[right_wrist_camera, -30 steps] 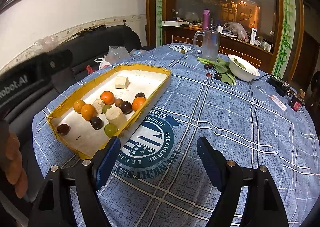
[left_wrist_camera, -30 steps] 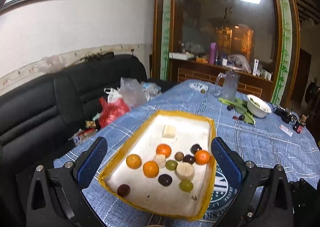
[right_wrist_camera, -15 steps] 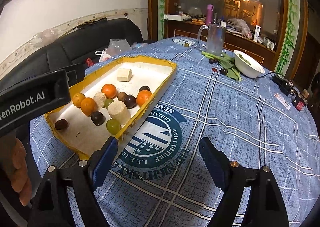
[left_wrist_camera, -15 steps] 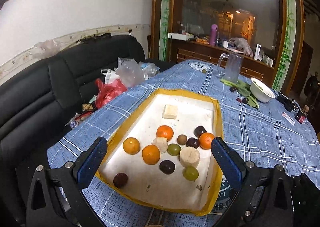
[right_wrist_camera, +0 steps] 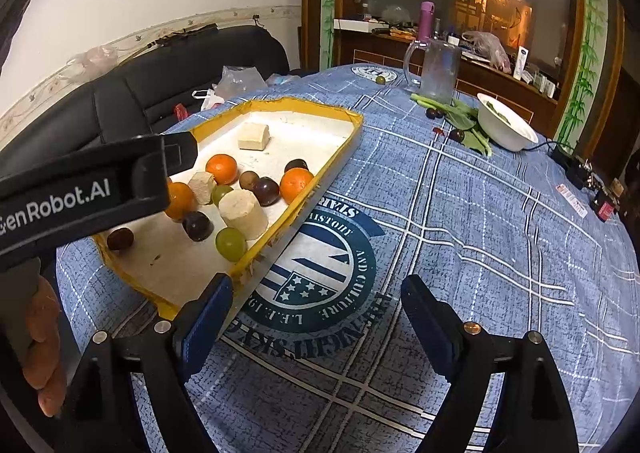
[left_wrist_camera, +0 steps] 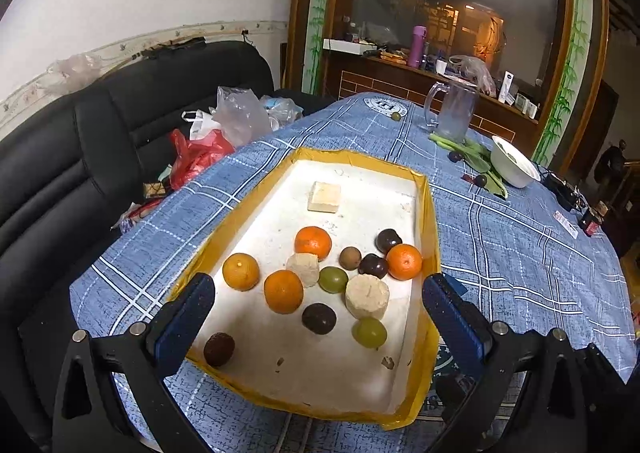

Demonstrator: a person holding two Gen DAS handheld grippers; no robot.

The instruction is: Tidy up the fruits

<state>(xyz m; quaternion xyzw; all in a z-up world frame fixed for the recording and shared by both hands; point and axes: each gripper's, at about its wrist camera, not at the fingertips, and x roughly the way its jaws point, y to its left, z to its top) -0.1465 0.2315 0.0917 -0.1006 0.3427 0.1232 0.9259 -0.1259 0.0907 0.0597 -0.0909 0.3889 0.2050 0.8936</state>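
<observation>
A yellow-rimmed white tray [left_wrist_camera: 430, 213] lies on the blue checked tablecloth. It holds several oranges [left_wrist_camera: 283, 290], two green grapes [left_wrist_camera: 369, 332], several dark plums [left_wrist_camera: 319, 318], a brown fruit [left_wrist_camera: 350, 257] and beige blocks [left_wrist_camera: 367, 296]. My left gripper [left_wrist_camera: 318, 285] hangs open over the tray's near end, with its fingers apart from the fruit. My right gripper [right_wrist_camera: 316, 287] is right of the tray [right_wrist_camera: 320, 181], above the cloth's round emblem. Its jaws are opening, with nothing between them. The left gripper's black body [right_wrist_camera: 80, 189] hides part of the tray in the right wrist view.
A glass jug [left_wrist_camera: 456, 113], a white bowl [left_wrist_camera: 514, 161], greens and loose dark fruits [left_wrist_camera: 480, 180] sit at the table's far side, with a small green fruit [left_wrist_camera: 396, 116] beyond. A black sofa [left_wrist_camera: 60, 173] with plastic bags [left_wrist_camera: 200, 149] lies to the left. Small items [right_wrist_camera: 604, 205] are near the right edge.
My left gripper has dipped and come closer over the tray. Its body now reaches further into the right wrist view. The right gripper's fingers stand slightly wider apart.
</observation>
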